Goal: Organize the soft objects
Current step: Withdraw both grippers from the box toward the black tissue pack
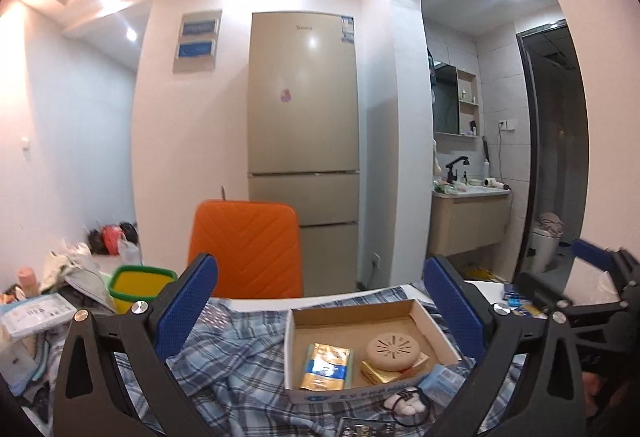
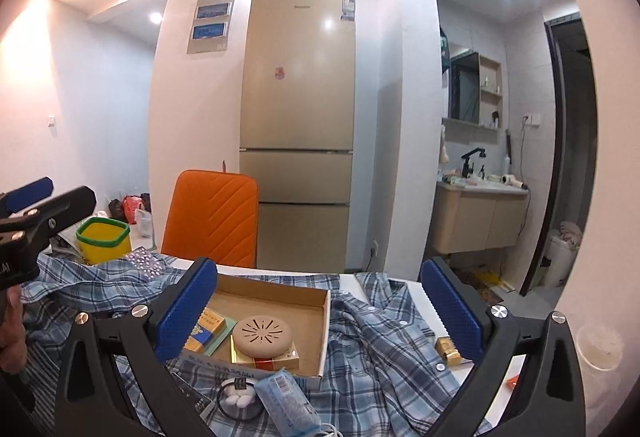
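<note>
A tall beige fridge (image 1: 302,125) stands against the far wall, with an arched opening to a washroom on its right, where a vanity (image 1: 470,221) carries a black tap. An orange chair (image 1: 246,249) sits in front of the fridge, pushed up to the far edge of the table (image 2: 426,291).

Across the table lies a crumpled blue plaid shirt (image 2: 372,349), the soft thing of the task; it spreads from the left side to the right, its buttoned front showing in the right wrist view. A shallow cardboard box (image 1: 360,321) rests on top of the shirt. Inside the box lie a round tan disc (image 1: 394,351) with slots in its top, resting on a gold pack (image 2: 280,359), and beside it a gold-and-blue packet (image 1: 329,365).

A yellow bin (image 1: 138,283) with a green rim stands at the left of the table, near a heap of clutter.

The left gripper (image 1: 320,311) is held above the shirt, its blue pads wide apart with nothing between them. The right gripper (image 2: 320,311) is likewise spread wide and empty above the shirt and box. A black hair tie (image 2: 238,397) with white beads lies on the shirt just in front of the box.
</note>
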{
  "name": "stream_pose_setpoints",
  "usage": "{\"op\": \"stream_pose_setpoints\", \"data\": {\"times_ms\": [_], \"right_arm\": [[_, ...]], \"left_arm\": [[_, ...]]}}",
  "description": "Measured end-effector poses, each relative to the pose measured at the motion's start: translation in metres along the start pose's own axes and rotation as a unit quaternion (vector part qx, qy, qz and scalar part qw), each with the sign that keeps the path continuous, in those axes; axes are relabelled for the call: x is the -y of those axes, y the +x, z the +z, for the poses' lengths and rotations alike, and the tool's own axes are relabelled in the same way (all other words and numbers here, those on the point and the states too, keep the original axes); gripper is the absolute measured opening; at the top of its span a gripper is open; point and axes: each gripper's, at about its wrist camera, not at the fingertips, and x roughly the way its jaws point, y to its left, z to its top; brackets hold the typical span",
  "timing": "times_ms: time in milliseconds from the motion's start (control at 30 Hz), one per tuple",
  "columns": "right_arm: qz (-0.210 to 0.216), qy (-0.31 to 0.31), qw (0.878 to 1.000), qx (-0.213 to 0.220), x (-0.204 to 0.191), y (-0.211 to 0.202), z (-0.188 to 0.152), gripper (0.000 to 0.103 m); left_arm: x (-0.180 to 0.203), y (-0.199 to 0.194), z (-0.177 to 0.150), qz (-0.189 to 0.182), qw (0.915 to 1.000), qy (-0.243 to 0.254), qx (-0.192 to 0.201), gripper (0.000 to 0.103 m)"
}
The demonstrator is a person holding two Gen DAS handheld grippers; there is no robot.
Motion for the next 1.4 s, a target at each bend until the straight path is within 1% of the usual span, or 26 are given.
{"op": "stream_pose_setpoints", "data": {"times_ms": [100, 167, 433, 567, 733, 900, 1133, 1400], "right_arm": [[-0.001, 0.009, 1.000, 0.027, -0.001, -0.015, -0.005, 0.103], [-0.001, 0.012, 0.999, 0.034, -0.001, -0.020, -0.007, 0.103], [-0.008, 0.028, 1.000, 0.000, 0.002, -0.024, -0.027, 0.103], [-0.013, 0.034, 0.999, -0.009, 0.005, -0.025, -0.036, 0.103], [0.008, 0.052, 0.998, -0.017, 0.010, -0.024, -0.048, 0.103], [0.007, 0.052, 0.998, -0.036, 0.011, -0.018, -0.060, 0.103], [0.011, 0.050, 0.997, -0.060, 0.008, -0.010, -0.071, 0.103], [0.005, 0.059, 0.995, -0.082, 0.010, 0.001, -0.076, 0.103]], "left_arm": [[0.000, -0.004, -0.006, 0.003, 0.9999, 0.010, 0.007, 0.102], [-0.001, -0.007, -0.011, 0.000, 1.0000, 0.009, 0.004, 0.102], [0.000, -0.014, -0.034, -0.013, 0.9997, 0.000, -0.022, 0.102], [0.001, -0.013, -0.045, -0.015, 0.9994, -0.007, -0.032, 0.102], [0.002, -0.010, -0.064, -0.018, 0.9983, -0.004, -0.055, 0.102], [0.004, -0.002, -0.077, -0.030, 0.9964, -0.006, -0.079, 0.102], [0.006, 0.002, -0.086, -0.035, 0.9947, -0.003, -0.097, 0.102], [-0.001, 0.012, -0.091, -0.037, 0.9912, -0.020, -0.126, 0.102]]}}
